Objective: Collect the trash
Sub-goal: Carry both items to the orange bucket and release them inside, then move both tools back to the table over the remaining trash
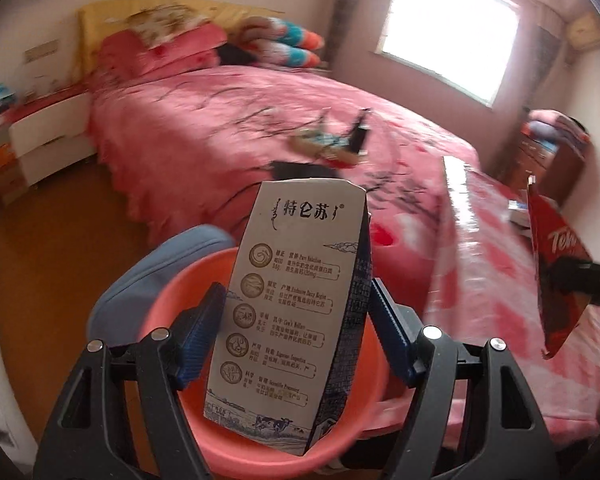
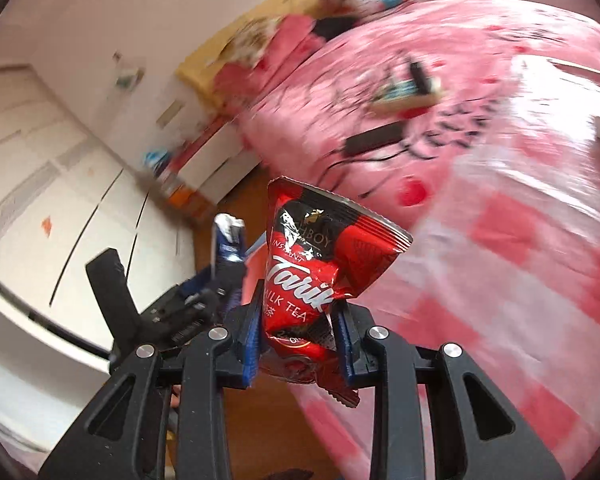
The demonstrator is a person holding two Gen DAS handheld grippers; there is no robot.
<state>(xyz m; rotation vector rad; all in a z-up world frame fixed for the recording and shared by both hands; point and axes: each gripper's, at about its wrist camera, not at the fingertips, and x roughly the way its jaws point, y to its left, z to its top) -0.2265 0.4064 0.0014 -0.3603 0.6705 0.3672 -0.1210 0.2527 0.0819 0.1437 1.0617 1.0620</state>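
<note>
Left wrist view first: the left gripper point(image 1: 296, 336) is clamping a milk carton point(image 1: 296, 312) between its blue pads, one pad pressing each side of the white-and-blue box. The carton is standing upright in the grip, its printed panel of Chinese text and round icons facing the camera, a cow drawing along its near edge. Directly under and behind it a salmon-pink plastic basin point(image 1: 168, 320) is sitting, its rim curving around the near end of the carton. A blue cushion point(image 1: 152, 276) is lying just beyond the basin on the left. Farther back the bed point(image 1: 204, 136) is stretching across the room under a pink floral cover, with a cluster of small items and a dark device point(image 1: 332, 144) resting on it. A white bedside cabinet point(image 1: 48, 136) is standing far left, a bright window point(image 1: 452, 36) far right. At the right edge the right gripper point(image 1: 580, 280) is coming into view, gripping a red wrapper.

Now the right wrist view: the right gripper point(image 2: 298, 328) is pinching a red milk tea sachet point(image 2: 320, 264), its blue pads squeezing the crumpled lower part while the wider sealed top is flaring out on the far side. To the left the left gripper point(image 2: 204, 300) is showing side-on, the milk carton point(image 2: 230, 240) poking up from it. The pink bed point(image 2: 500, 200) is filling the right side, blurred, with the small items point(image 2: 408, 88) and a black cable point(image 2: 376, 140) lying on it. White wardrobe doors point(image 2: 40, 184) are taking up the left.
</note>
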